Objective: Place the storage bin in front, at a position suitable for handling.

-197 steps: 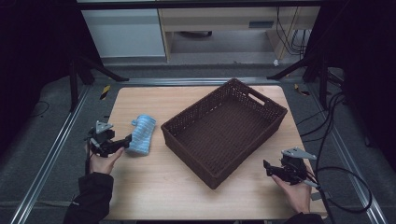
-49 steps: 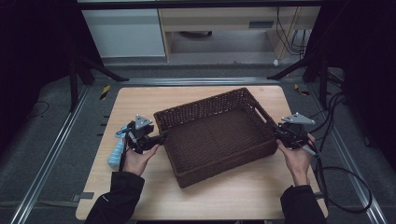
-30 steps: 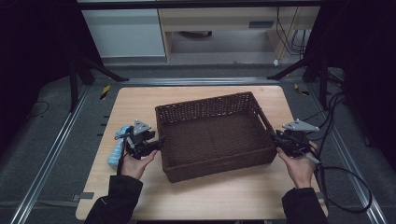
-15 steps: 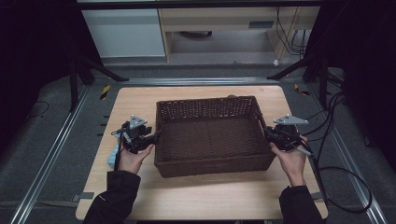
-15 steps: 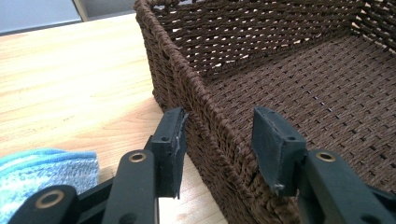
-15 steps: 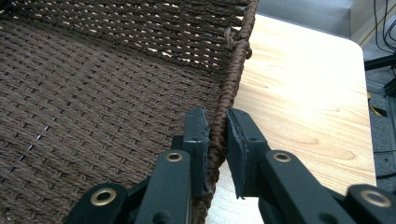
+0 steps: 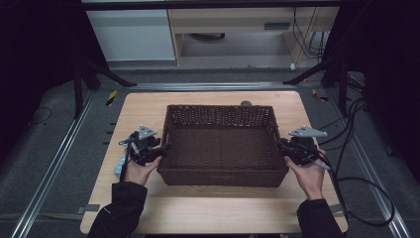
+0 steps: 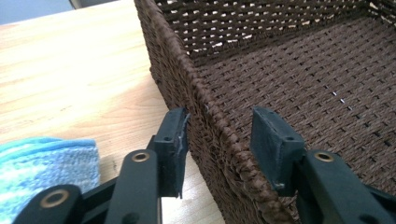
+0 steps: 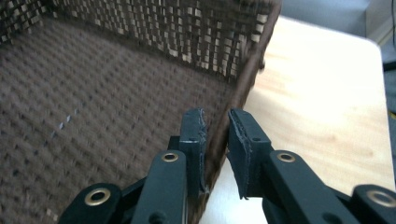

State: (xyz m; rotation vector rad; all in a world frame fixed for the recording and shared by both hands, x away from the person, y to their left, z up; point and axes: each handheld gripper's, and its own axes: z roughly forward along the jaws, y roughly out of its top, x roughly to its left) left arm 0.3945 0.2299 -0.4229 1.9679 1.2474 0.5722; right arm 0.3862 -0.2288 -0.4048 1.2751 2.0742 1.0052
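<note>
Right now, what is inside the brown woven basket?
The basket holds no object: its woven floor is bare in the high view. One jaw of each gripper reaches inside over a side wall. The strip of floor behind the near wall is hidden.

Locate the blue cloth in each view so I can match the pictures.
High view: the blue cloth lies on the table left of the left gripper, mostly hidden behind hand and gripper.
Left gripper view: the cloth fills the bottom left corner, on the wood beside the outer jaw.
Right gripper view: not in it.
Shared landmark: the brown wicker basket, whose left wall runs between the left gripper's jaws.
</note>
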